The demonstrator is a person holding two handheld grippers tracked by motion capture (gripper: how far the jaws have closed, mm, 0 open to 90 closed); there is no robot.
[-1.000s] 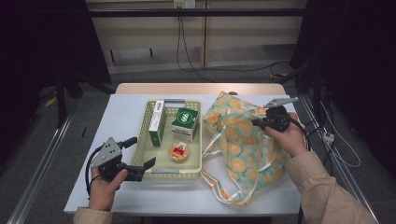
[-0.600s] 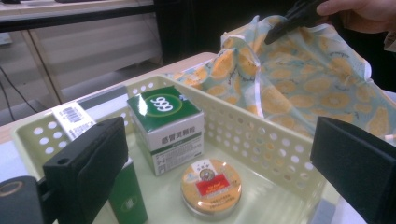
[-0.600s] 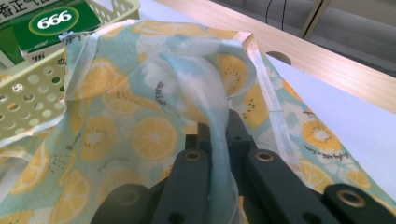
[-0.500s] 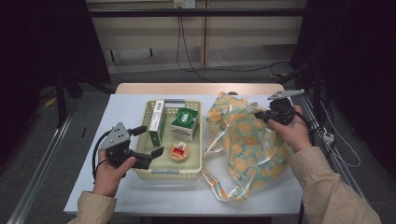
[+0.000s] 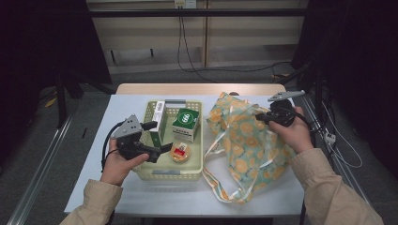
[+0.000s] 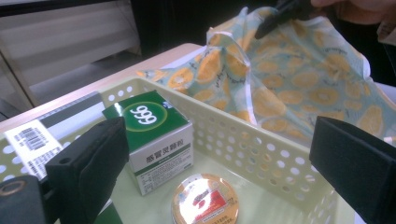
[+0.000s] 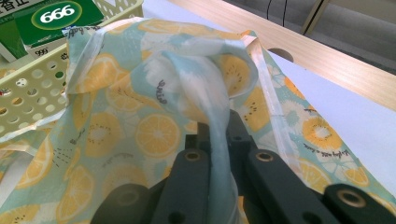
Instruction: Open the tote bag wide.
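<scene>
A pale green basket (image 5: 195, 161) holds a green 999 box (image 5: 187, 123), a round tin with a red label (image 5: 180, 152) and a long white and green box (image 5: 157, 124). My left gripper (image 5: 158, 137) hovers open over the basket's left side. In the left gripper view its jaws (image 6: 219, 140) stand wide apart, with the 999 box (image 6: 152, 128) and the tin (image 6: 205, 203) ahead between them. To the right lies an orange-print cloth bag (image 5: 244, 145). My right gripper (image 5: 259, 117) is shut on the bag's upper edge, and the fabric (image 7: 154, 116) is pinched and lifted in its jaws (image 7: 218, 135).
The basket and bag rest on a white table (image 5: 141, 192) with a wooden strip along its far edge (image 5: 197, 88). The bag's pale handles (image 5: 211, 154) loop beside the basket's right wall. Dark floor, rails and cables surround the table.
My left gripper has risen from the table left of the basket and moved right, over the basket's left side. The right gripper still holds the bag, lifted slightly.
</scene>
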